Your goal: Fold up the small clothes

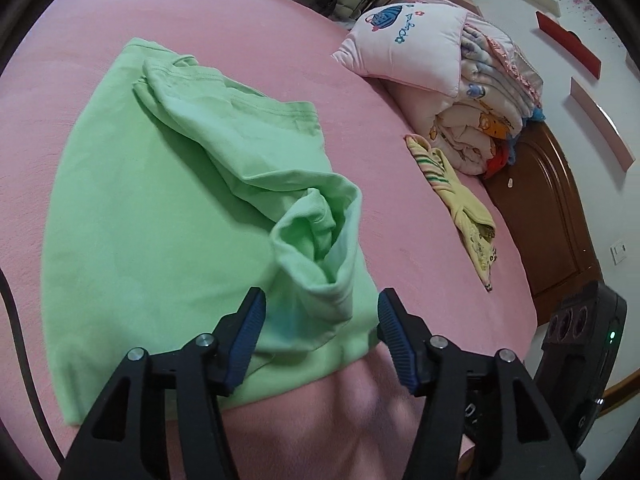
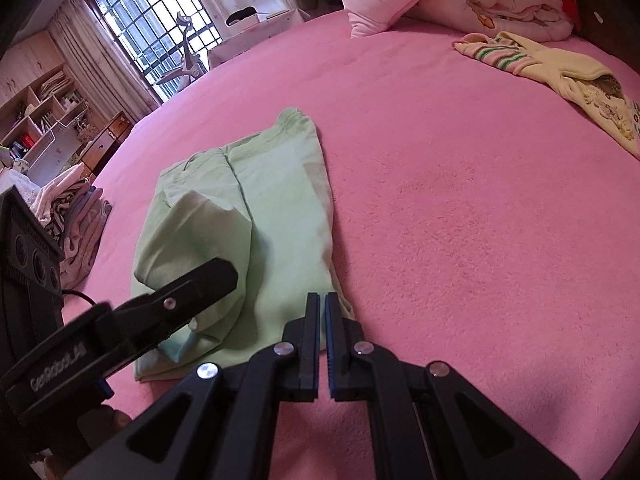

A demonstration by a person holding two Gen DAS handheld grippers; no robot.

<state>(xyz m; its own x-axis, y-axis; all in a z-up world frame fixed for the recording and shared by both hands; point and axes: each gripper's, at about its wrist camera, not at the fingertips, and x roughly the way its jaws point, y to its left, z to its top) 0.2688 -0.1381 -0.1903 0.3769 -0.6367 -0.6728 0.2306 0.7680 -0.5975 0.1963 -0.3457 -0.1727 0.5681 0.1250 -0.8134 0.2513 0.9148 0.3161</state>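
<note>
A light green shirt (image 1: pixel 160 208) lies partly folded on the pink bed (image 1: pixel 100 32), one side and a sleeve laid over its middle, with a raised bunched fold (image 1: pixel 324 240) near its near edge. My left gripper (image 1: pixel 320 312) is open, its blue pads on either side of that bunched fold, just above the cloth. In the right wrist view the shirt (image 2: pixel 272 208) lies left of centre and the left gripper's finger (image 2: pixel 192 288) rests over it. My right gripper (image 2: pixel 322 312) is shut and empty, at the shirt's near right corner.
A small yellow striped garment (image 1: pixel 460 200) lies on the bed to the right; it also shows in the right wrist view (image 2: pixel 560 68). A pink pillow (image 1: pixel 404 48) and folded quilts (image 1: pixel 488 120) stand by the wooden headboard (image 1: pixel 548 216). A clothes pile (image 2: pixel 76 216) lies at the bed's left edge.
</note>
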